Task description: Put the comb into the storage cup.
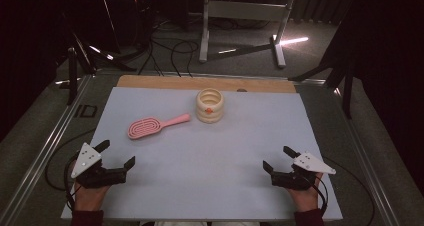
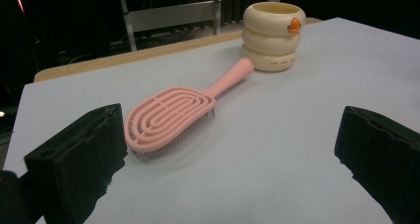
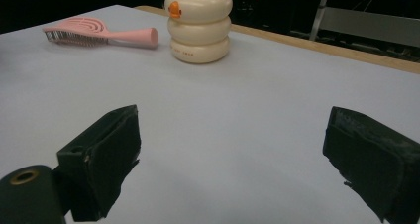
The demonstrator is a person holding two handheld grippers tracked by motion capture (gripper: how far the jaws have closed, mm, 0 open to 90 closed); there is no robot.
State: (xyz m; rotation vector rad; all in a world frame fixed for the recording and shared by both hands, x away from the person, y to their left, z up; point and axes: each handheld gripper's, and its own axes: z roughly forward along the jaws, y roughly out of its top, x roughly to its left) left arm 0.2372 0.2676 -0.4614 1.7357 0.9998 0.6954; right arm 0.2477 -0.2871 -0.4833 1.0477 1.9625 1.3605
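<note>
currently both grippers sit low at the near edge of the table, nothing held. left gripper has jaws spread wide, empty; right gripper same, jaws wide, empty. the two are well apart, one near each near corner of the white sheet.

brush lies flat in the far-left part of the sheet, bristles down, head toward the left gripper, handle pointing toward the cup. handle tip is just beside the cup base; can't tell if touching. cup stands upright near the far edge, centre, open mouth up, small orange mark on its side.

judgement: likely job is brush into cup; left gripper is the nearer one to the brush.

risks:
- brush lies low on the sheet. jaws coming down steep could hit the table or pinch the sheet w/ the head.
- grip on the vented head: bristles flex, so the brush could twist or slip on the lift.
- handle tip close to the cup. dragging or pivoting the brush could nudge or tip the cup.
- cup looks light and tall for its base; an off-centre insert could knock it over. right gripper free to steady it.
- cup mouth vs brush head: fit unclear, handle-first looks safer.
</note>
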